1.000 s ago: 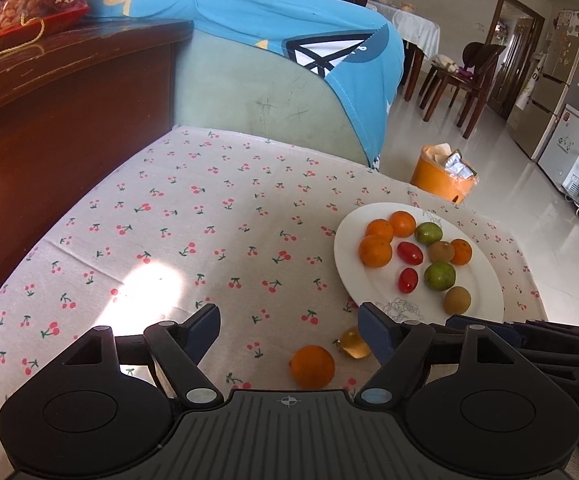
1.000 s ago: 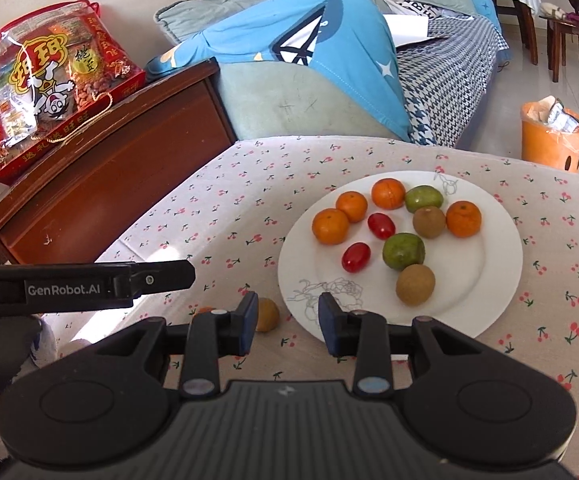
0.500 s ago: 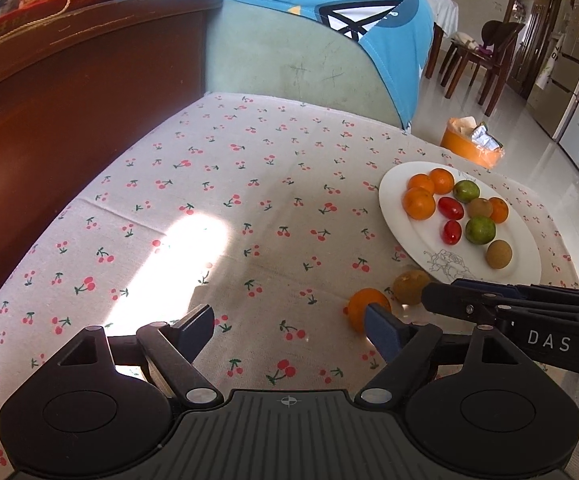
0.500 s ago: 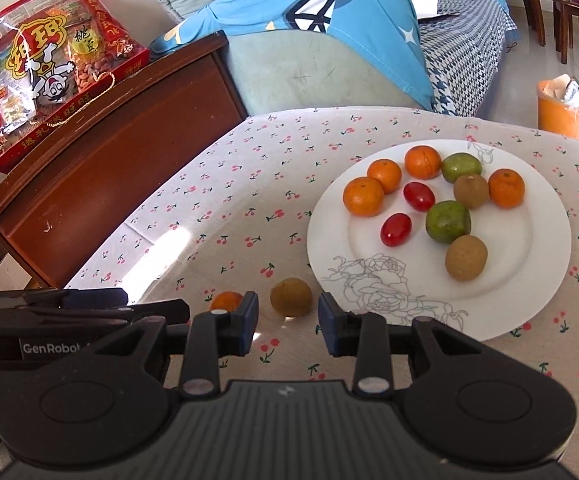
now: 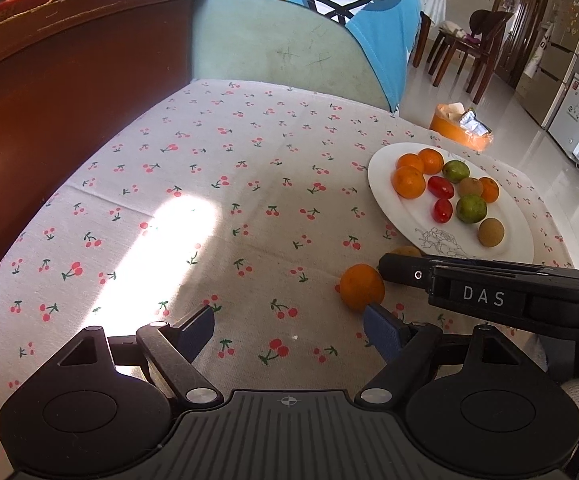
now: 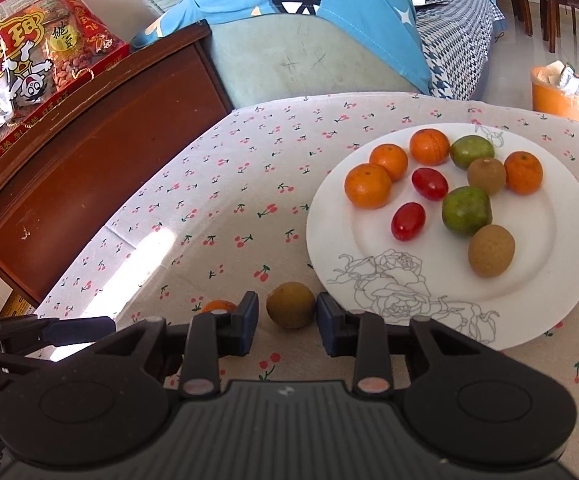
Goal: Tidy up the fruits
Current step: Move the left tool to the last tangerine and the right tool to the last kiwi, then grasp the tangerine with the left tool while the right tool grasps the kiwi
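Two fruits lie loose on the counter [image 5: 217,184], off the plate [image 6: 561,264]. The right gripper [image 6: 287,322] has its jaws set narrowly apart, one on each side of a kiwi [image 6: 290,305] that sits on the cloth just beside the plate's rim; whether the pads touch it I cannot tell. The left gripper [image 5: 289,330] has its jaws spread wide over bare cloth, with an orange [image 5: 361,287] just past its right pad [image 5: 383,334].

In the left view the right gripper's side reads "DAS"; in the right view the left gripper sits low at the left, its lettering hidden. A red snack bag [image 6: 29,68] with yellow Chinese characters and a cartoon figure stands on a wooden cabinet [image 6: 89,152].

The white plate, with a rose outline drawn on it, holds four oranges, two red tomatoes, two green fruits and two kiwis. An orange bin [image 6: 561,92] on the floor holds crumpled wrappers.

Both grippers point forward, low over the counter, side by side, the right one crossing close in front of the left.
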Demonstrator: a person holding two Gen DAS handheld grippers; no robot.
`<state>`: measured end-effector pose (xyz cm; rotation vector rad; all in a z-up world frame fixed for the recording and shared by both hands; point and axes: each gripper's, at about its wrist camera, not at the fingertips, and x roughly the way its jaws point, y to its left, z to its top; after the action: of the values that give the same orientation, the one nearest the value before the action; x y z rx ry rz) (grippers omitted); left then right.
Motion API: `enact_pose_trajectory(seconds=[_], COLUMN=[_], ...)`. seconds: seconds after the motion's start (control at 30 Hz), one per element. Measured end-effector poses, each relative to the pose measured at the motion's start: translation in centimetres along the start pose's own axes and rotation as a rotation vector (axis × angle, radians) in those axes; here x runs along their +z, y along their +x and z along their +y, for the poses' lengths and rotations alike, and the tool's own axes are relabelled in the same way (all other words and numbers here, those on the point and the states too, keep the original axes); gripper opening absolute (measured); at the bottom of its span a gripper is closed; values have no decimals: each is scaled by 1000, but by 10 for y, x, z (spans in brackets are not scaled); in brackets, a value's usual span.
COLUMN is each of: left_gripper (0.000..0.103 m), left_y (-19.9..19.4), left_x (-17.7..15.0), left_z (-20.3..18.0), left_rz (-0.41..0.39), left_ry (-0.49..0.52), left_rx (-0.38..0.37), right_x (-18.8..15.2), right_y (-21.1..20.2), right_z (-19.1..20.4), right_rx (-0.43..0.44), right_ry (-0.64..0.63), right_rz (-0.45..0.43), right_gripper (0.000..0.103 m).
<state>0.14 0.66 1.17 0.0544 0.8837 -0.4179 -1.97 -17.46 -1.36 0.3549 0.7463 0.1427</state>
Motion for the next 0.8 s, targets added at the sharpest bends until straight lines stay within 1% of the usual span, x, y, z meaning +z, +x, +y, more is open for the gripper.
enact_pose_trajectory(seconds=[0.03, 0.1, 0.3, 0.47, 0.67, 0.8], left_gripper=[84, 84, 84, 83, 82, 81], left_y=[1, 2, 1, 4, 11, 17], left_x=[0, -1, -2, -4, -3, -1], left_z=[-1, -3, -11, -24, -37, -43], left_rz=[1, 4, -9, -30, -85, -102], left_ry=[4, 6, 26, 82, 153, 164], left_rx=[-2, -11, -51, -62, -28, -36], right_x=[0, 0, -3, -8, -11, -10], right_y=[1, 0, -13, -26, -45, -53], right_z=[0, 0, -7, -17, -31, -37], right_rx=[0, -10, -11, -17, -22, -30], right_ry=[-1, -2, 16, 46, 92, 99], right_rz=[-1, -3, 9, 15, 13, 6], right_gripper=[33, 27, 27, 27, 27, 27])
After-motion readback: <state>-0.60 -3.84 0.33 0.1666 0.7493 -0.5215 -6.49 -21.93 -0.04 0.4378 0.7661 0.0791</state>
